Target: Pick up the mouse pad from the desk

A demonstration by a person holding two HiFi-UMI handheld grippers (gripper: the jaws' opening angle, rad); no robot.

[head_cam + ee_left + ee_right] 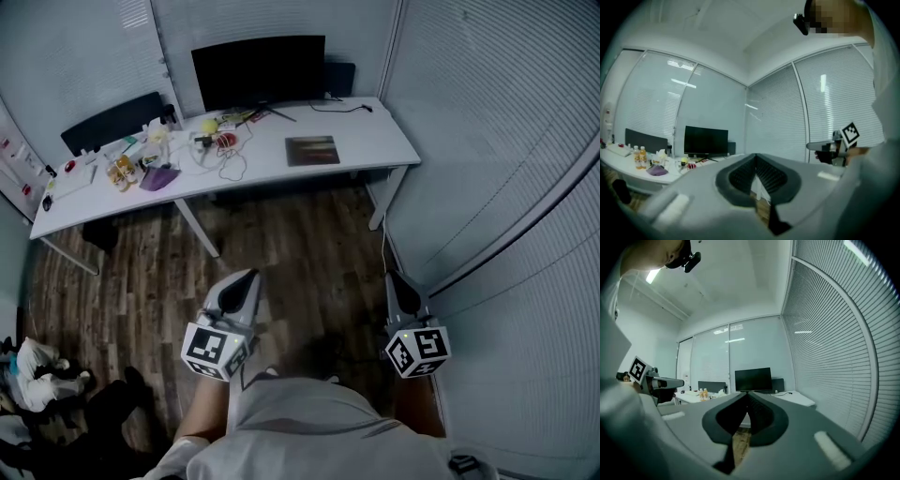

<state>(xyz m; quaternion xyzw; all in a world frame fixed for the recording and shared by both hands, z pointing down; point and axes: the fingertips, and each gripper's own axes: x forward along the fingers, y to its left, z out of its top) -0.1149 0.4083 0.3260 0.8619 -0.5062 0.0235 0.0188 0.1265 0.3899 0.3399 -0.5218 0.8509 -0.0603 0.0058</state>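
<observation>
The mouse pad (312, 150), a dark rectangle with a reddish picture, lies flat on the right half of the white desk (375, 141), in front of the black monitor (259, 71). Both grippers hang level over the wooden floor, close to the person's body and well short of the desk. My left gripper (246, 277) is shut with nothing in it, as its own view confirms (756, 157). My right gripper (395, 277) is likewise shut and empty (748, 393). The pad does not show in either gripper view.
Bottles, a purple cloth (158, 178), cables and small clutter crowd the desk's left and middle. A black chair (112, 122) stands behind the desk. Blinds-covered glass walls (506, 141) close in on the right. Bags and clothes (37, 370) lie on the floor at left.
</observation>
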